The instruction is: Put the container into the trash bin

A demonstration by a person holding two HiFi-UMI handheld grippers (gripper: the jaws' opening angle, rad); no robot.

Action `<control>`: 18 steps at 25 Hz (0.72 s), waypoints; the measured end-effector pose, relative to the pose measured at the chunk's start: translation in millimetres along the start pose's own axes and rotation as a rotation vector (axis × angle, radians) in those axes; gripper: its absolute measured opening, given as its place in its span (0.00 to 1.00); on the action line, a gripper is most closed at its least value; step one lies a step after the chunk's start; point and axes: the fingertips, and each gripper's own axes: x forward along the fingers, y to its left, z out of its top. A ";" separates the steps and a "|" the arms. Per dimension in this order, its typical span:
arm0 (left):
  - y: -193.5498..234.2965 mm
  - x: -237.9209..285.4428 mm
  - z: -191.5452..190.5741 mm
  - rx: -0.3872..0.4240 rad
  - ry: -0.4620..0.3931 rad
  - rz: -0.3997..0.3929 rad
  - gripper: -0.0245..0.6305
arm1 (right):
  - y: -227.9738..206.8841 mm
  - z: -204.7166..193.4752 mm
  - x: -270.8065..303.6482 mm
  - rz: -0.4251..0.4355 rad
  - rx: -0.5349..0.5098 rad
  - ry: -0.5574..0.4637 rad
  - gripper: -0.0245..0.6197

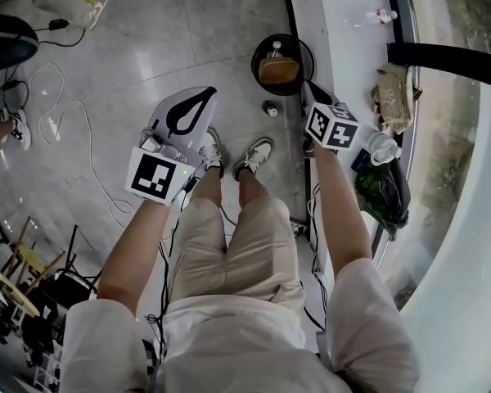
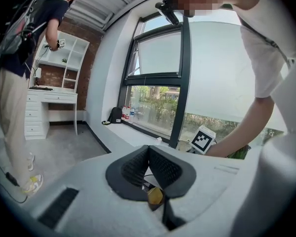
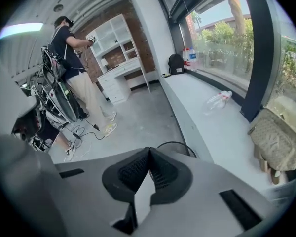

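**Floor beside window ledge: 2 grippers, 1 bin, 1 container**

Item 1. Left gripper (image 1: 204,97), white, held over the grey floor (image 1: 147,39) with its marker cube (image 1: 155,174) toward the person. Its own view shows the 2 black pads pressed together at the tips, nothing clamped. A small yellow shape (image 2: 155,195) shows in the gap behind the pads; what it is cannot be told.

Item 2. The person's 2 shoes (image 1: 254,155), between the grippers.

Item 3. Trash bin (image 1: 254,56), black and round, standing on the floor against the ledge, ahead of the shoes.

Item 4. Container (image 1: 278,70), orange-brown, lying inside the trash bin.

Item 5. Small round object (image 1: 271,109) on the floor, just beside the bin.

Item 6. Right gripper (image 1: 309,91), pointing down toward the bin's near edge. Jaws fully closed and empty, pads meeting at the tips.

Item 7. White ledge (image 1: 344,47), carrying 1 clear bottle (image 1: 376,16) at the far end, 1 beige bag (image 1: 393,97) and 1 dark green bag (image 1: 385,191).
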 end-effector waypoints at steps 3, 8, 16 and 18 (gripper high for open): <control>-12.2 -21.7 32.9 0.029 -0.005 -0.005 0.06 | 15.9 19.5 -50.2 0.003 -0.008 -0.053 0.04; -23.7 -55.2 80.2 0.048 -0.040 0.003 0.06 | 38.1 54.1 -116.2 -0.004 -0.037 -0.129 0.04; -47.0 -93.9 111.7 0.066 -0.047 -0.007 0.06 | 80.9 92.0 -201.6 0.019 -0.009 -0.226 0.04; -52.4 -94.3 122.4 0.080 -0.055 -0.012 0.06 | 88.2 102.5 -224.3 0.022 -0.019 -0.253 0.04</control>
